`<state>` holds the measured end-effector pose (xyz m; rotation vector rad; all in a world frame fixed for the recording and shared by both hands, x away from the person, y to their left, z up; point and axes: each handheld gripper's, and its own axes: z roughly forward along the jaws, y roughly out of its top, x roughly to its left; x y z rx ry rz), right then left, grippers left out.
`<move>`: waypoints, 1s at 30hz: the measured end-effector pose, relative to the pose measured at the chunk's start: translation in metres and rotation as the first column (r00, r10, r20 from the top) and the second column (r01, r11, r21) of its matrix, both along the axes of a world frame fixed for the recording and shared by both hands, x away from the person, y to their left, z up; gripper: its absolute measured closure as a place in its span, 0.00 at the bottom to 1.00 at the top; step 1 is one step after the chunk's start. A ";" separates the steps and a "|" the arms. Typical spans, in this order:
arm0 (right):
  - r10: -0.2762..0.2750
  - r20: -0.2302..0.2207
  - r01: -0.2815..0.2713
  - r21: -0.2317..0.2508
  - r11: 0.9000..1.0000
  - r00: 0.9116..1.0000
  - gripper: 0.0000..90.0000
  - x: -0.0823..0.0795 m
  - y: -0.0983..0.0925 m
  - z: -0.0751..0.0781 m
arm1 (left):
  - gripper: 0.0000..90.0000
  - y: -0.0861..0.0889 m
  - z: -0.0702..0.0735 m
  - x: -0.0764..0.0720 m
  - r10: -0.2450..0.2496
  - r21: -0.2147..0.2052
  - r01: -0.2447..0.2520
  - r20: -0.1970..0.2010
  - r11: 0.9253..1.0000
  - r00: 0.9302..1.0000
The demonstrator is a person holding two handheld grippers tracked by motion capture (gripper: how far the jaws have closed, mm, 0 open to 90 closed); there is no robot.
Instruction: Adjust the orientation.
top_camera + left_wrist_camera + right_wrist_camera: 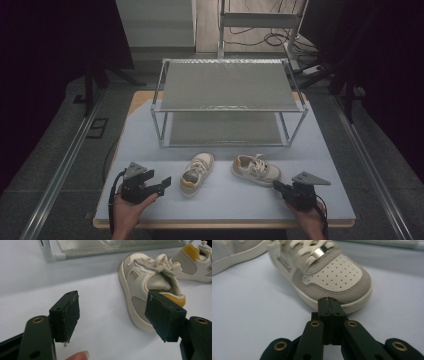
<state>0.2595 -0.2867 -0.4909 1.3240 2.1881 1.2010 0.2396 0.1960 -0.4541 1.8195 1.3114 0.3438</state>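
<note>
A dim room: grey floor (45, 150), silver floor rails (60, 172), black cables (260, 35) behind the pale blue-topped table (325, 165).

A recording lab, set up for a staged tabletop session.

Dark curtains (60, 35) close off both sides, and metal floor rails (60, 172) run along each side of a lone table (320, 165) under a pale grey sheet. Loose cables (260, 35) trail across the floor at the back beside a metal frame stand (260, 20). On the table, a bare two-tier shoe rack (227, 85) and one pair of small sneakers (197, 172), laid out like props.
</note>
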 end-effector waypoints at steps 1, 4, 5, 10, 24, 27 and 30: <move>-0.015 -0.010 0.015 -0.002 1.000 1.000 0.99 0.010 -0.001 0.001 | 0.31 0.001 0.000 0.000 0.000 0.001 0.000 -0.003 1.000 1.000; -0.024 -0.017 0.024 0.001 1.000 1.000 0.99 0.019 -0.001 0.001 | 0.30 0.001 0.000 0.000 0.001 0.002 -0.001 -0.002 1.000 1.000; -0.032 -0.023 0.032 0.003 0.999 0.999 0.98 0.026 -0.002 0.001 | 0.30 0.002 0.001 -0.001 0.004 0.002 -0.004 -0.003 1.000 1.000; -0.046 -0.024 0.045 -0.006 0.999 0.999 0.98 0.038 -0.001 0.002 | 0.30 0.001 -0.001 0.000 0.006 0.006 -0.006 -0.006 1.000 1.000; -0.051 -0.008 0.051 0.000 0.999 0.999 0.98 0.048 0.001 0.001 | 0.31 -0.003 -0.004 0.002 -0.008 0.013 0.008 -0.014 1.000 1.000; -0.017 0.017 0.016 0.017 1.000 1.000 0.98 0.031 0.007 0.008 | 0.30 -0.002 -0.003 0.001 -0.006 0.013 0.007 -0.011 1.000 1.000; 0.013 0.029 -0.013 0.029 0.999 0.999 0.98 0.023 0.014 0.013 | 0.30 -0.002 -0.003 0.001 -0.007 0.009 0.007 -0.011 1.000 1.000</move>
